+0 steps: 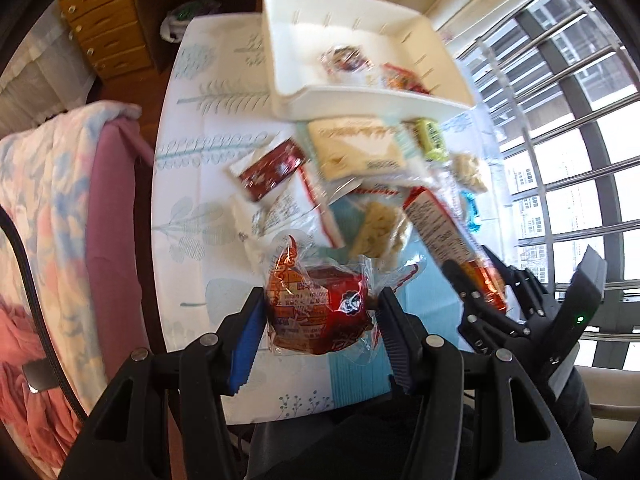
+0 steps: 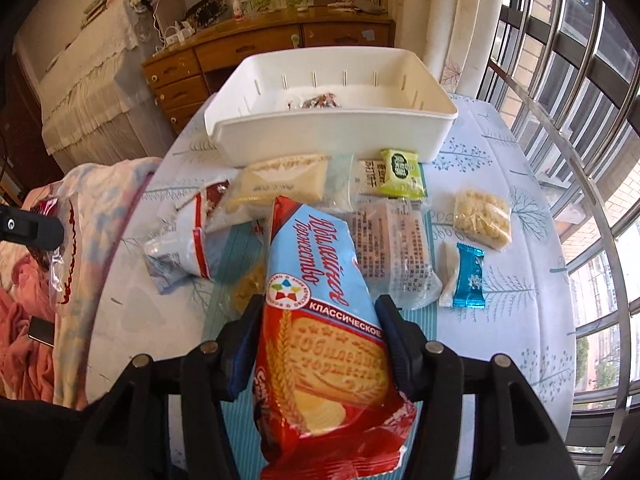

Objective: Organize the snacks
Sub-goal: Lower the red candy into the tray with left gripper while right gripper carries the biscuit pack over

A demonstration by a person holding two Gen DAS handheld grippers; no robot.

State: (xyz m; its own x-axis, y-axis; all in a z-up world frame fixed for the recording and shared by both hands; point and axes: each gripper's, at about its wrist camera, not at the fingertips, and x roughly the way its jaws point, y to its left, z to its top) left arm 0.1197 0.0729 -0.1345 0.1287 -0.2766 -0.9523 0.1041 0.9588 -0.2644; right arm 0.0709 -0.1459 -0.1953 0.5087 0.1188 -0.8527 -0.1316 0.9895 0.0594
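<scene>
Wedging biscuit pack between right gripper jaws

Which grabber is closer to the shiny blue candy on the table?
Right. The right gripper, clamped on the biscuit packet, sits just beside the blue candy. The left gripper, holding a red snack, is farther off across the pile.

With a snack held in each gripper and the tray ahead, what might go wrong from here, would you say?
1. The left gripper pinches the red snack through loose crinkly wrapping, so it may slip out.
2. The right gripper holds the long biscuit pack near one end; it may pivot or sag.
3. Both grippers sit close together in the left view; they could collide heading for the tray.
</scene>
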